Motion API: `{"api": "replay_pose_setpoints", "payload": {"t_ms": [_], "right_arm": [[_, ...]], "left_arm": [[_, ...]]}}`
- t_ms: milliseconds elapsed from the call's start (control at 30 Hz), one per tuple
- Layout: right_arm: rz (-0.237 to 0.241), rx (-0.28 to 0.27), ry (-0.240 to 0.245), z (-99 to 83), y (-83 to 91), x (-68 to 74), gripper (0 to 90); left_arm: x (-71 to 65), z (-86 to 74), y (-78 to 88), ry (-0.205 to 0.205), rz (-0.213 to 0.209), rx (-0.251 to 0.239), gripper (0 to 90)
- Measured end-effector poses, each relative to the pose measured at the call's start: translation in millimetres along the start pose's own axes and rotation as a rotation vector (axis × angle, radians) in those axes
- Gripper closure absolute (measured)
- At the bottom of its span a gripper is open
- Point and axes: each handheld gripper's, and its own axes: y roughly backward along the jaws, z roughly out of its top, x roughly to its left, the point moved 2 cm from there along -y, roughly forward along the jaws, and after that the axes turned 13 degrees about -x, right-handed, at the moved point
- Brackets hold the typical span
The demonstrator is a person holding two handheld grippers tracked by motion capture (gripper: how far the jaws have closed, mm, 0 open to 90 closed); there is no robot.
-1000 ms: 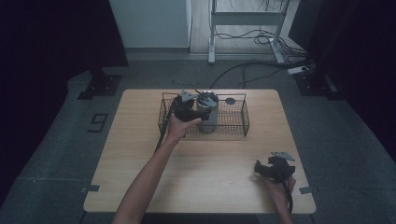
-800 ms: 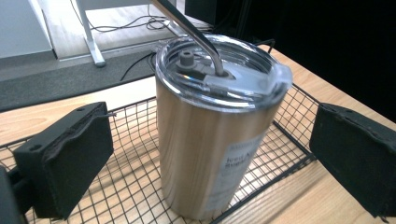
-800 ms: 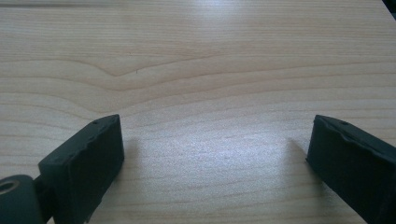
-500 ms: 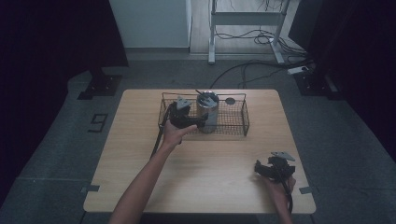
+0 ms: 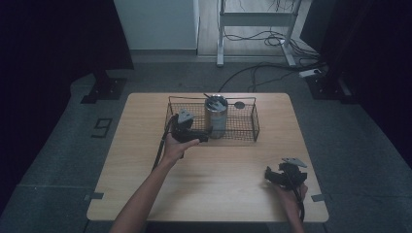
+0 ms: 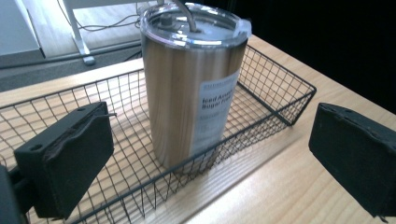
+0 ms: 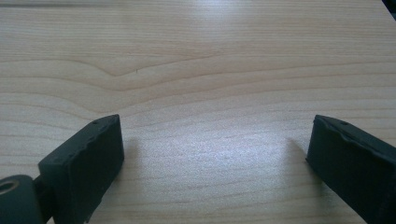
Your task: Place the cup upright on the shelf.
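Note:
A steel tumbler [image 5: 216,116] [image 6: 191,88] with a clear lid and a white label stands upright in a black wire basket [image 5: 243,133] [image 6: 275,88] at the back of the table. My left gripper [image 5: 204,136] [image 6: 210,158] is open just left of and in front of the tumbler, its jaws wide apart and not touching it; one jaw hangs over the basket, the other over the table outside it. My right gripper [image 5: 273,175] [image 7: 215,163] is open low over bare wood near the front right corner, holding nothing.
The light wooden table [image 5: 214,189] has open room in its middle and front. A small round dark object [image 5: 239,105] lies in the basket behind the tumbler. Beyond the table are a desk frame and cables [image 5: 262,29] on the floor.
My left gripper has let go of the tumbler and drawn back toward the front left of the basket; the tumbler stays standing in the basket. The right gripper has not moved.

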Motion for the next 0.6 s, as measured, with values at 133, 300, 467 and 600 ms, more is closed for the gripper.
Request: {"api": "replay_pose_setpoints", "payload": {"t_ms": [133,300,467,600], "right_arm": [[0.0,-0.002,0.001,0.0,-0.2,-0.1,3.5],[0.0,-0.001,-0.002,0.1,-0.1,0.1,3.5],[-0.001,0.001,-0.003,0.1,0.1,0.2,3.5],[-0.001,0.001,-0.003,0.1,0.0,0.2,3.5]], "left_arm": [[-1.5,-1.6,8.0,0.008,-0.01,0.003,0.4],[-3.2,-5.3,17.4,0.011,-0.014,0.007,1.0],[-3.0,-16.9,31.9,0.023,0.007,0.024,1.6],[-3.1,-28.9,42.9,0.044,0.014,0.021,2.4]]}}
